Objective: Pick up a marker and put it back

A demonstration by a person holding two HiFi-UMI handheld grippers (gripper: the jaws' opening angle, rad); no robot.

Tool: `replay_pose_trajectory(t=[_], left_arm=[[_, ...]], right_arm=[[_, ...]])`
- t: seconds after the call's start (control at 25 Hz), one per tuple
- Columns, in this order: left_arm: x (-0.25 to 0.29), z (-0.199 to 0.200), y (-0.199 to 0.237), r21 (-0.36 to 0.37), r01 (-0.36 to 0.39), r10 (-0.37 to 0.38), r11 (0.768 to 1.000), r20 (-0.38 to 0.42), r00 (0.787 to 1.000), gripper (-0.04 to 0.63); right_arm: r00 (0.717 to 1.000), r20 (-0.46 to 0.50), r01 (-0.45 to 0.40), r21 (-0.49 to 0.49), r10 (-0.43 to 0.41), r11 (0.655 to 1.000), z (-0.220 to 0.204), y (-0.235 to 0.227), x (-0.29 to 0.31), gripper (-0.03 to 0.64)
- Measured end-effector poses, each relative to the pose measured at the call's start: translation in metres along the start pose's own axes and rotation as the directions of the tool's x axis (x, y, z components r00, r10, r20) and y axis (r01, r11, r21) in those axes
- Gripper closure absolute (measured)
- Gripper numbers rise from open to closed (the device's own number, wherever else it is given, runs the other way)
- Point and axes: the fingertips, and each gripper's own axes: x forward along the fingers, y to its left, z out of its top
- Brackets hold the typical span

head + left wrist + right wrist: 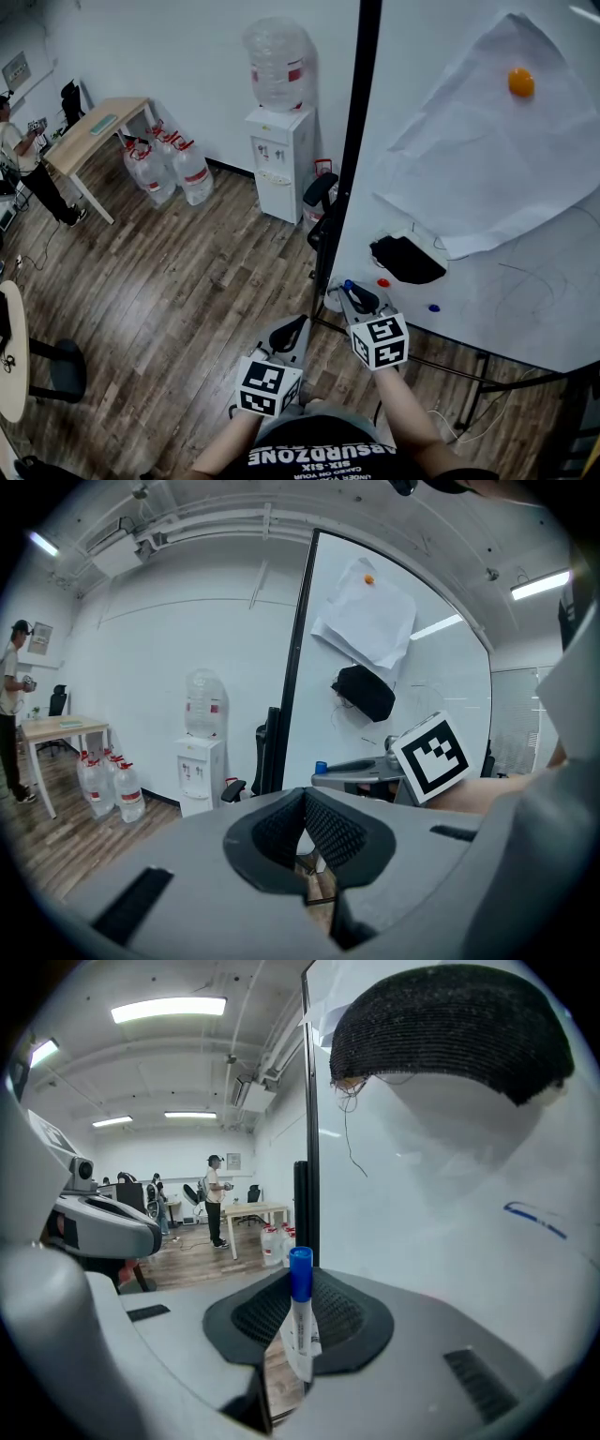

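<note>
The right gripper (352, 292) had its jaws clenched on a marker (300, 1327), which stood upright between the pads with its blue cap (300, 1274) uppermost and clear of them. In the head view this gripper was held near the lower left corner of the whiteboard (525, 309), just beside its dark left edge, with the marker's cap close to the board. The left gripper (295, 325) hung to the left of the right one and a little nearer, its jaws clenched together with nothing between them. On the board, a black eraser (408, 260) sat just beyond the right gripper, with a small red magnet (382, 282) beside it and a blue magnet (433, 307) to the right. Farther up, a sheet of paper (487, 141) was pinned by an orange magnet (521, 82). Left of the board stood a water cooler (279, 159), with spare bottles (169, 167) on the wooden floor (187, 281) farther left.
</note>
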Motion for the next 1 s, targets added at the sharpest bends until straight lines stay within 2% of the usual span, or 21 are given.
replay_pose_trajectory(t=[0.16,0.36,0.56,0.68,0.84,1.0], left_arm=[[-0.004,-0.005,0.002,0.002,-0.002,0.002,1.0,-0.024,1.0,0.588],[-0.006,-0.001,0.004,-0.003,-0.006,0.006,1.0,0.007,1.0,0.588],[-0.012,-0.007,0.004,0.0,-0.004,0.004,1.0,-0.026,1.0,0.588],[-0.013,-0.004,0.003,-0.001,-0.006,0.006,1.0,0.003,1.0,0.588],[-0.017,-0.009,0.001,0.002,0.001,-0.001,1.0,-0.022,1.0,0.588],[-0.019,-0.008,-0.001,0.003,0.005,-0.005,1.0,-0.004,1.0,0.588]], right_arm=[[1.0,-0.015,0.004,0.003,-0.004,1.0,-0.007,0.001,0.0,0.552],[0.999,-0.032,0.008,0.008,-0.007,1.0,-0.014,0.004,0.001,0.551],[0.999,-0.047,0.016,0.008,-0.016,1.0,-0.022,0.005,0.001,0.549],[0.998,-0.056,0.024,0.009,-0.023,1.0,-0.027,0.006,0.0,0.549],[0.997,-0.069,0.041,0.012,-0.04,0.999,-0.032,0.006,-0.002,0.549],[0.996,-0.079,0.052,0.013,-0.051,0.999,-0.037,0.006,-0.004,0.546]])
